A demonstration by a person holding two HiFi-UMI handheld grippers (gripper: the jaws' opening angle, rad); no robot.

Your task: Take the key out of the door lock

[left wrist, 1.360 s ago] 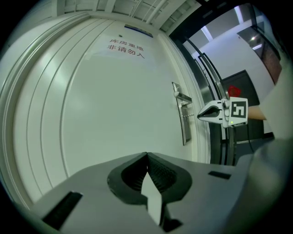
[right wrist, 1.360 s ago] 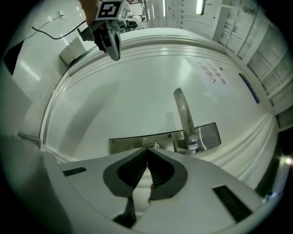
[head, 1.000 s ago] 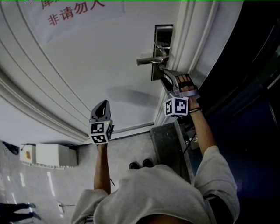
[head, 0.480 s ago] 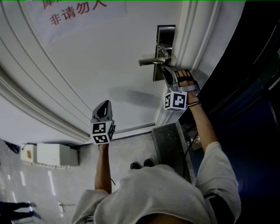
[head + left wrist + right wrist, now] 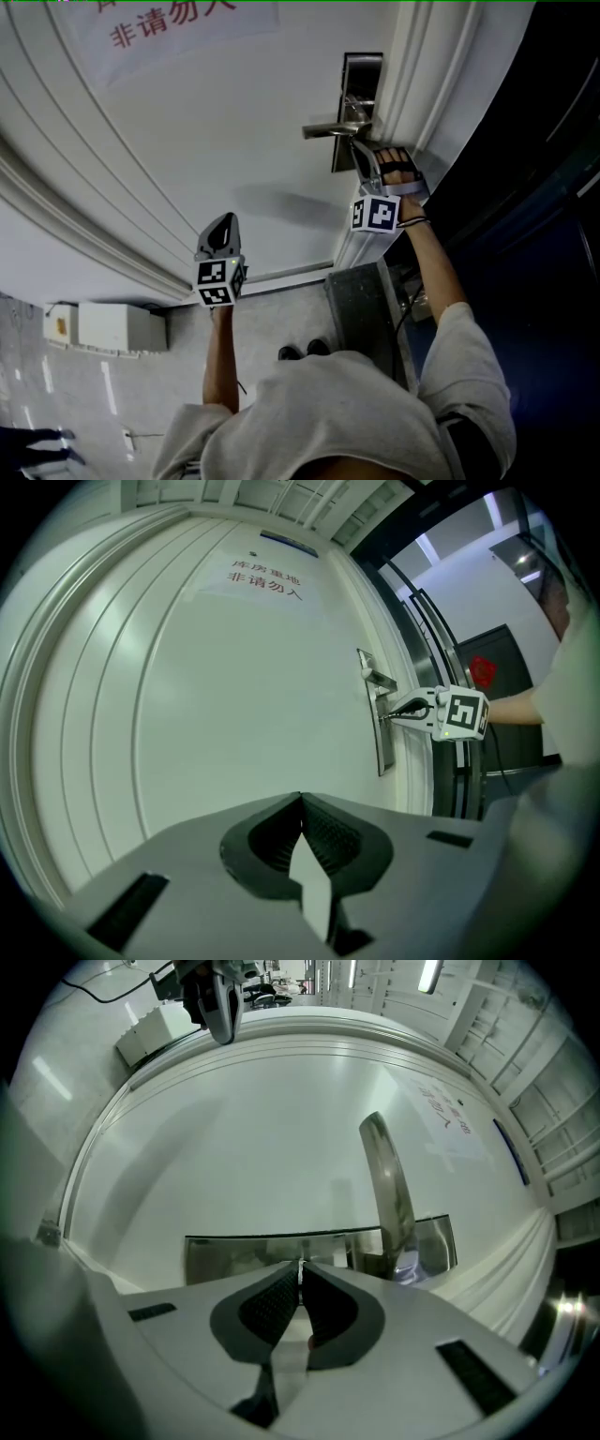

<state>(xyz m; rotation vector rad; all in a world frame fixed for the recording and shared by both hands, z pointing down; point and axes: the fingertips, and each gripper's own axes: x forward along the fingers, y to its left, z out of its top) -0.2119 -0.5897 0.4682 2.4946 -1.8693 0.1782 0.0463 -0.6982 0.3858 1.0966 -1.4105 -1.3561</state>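
Note:
A steel lock plate (image 5: pixel 361 70) with a lever handle (image 5: pixel 333 128) sits on the white door (image 5: pixel 216 141). My right gripper (image 5: pixel 363 157) is pressed up to the plate just under the handle. In the right gripper view its jaws meet at their tips (image 5: pixel 300 1265) against the lock plate (image 5: pixel 225 1251), beside the lever handle (image 5: pixel 389 1185). They are shut on the key, of which only a thin sliver shows between the tips. The left gripper view shows the right gripper (image 5: pixel 398 712) at the plate from the side. My left gripper (image 5: pixel 217 234) hangs lower left, shut and empty, away from the door.
A paper sign (image 5: pixel 178 19) with red characters hangs high on the door. A white box (image 5: pixel 108 330) lies on the floor at left. A dark metal cabinet (image 5: pixel 361 309) stands below my right arm. Right of the door frame is a dark opening (image 5: pixel 534 187).
My right gripper's jaws have closed at the lock plate under the handle. The left gripper has stayed where it was.

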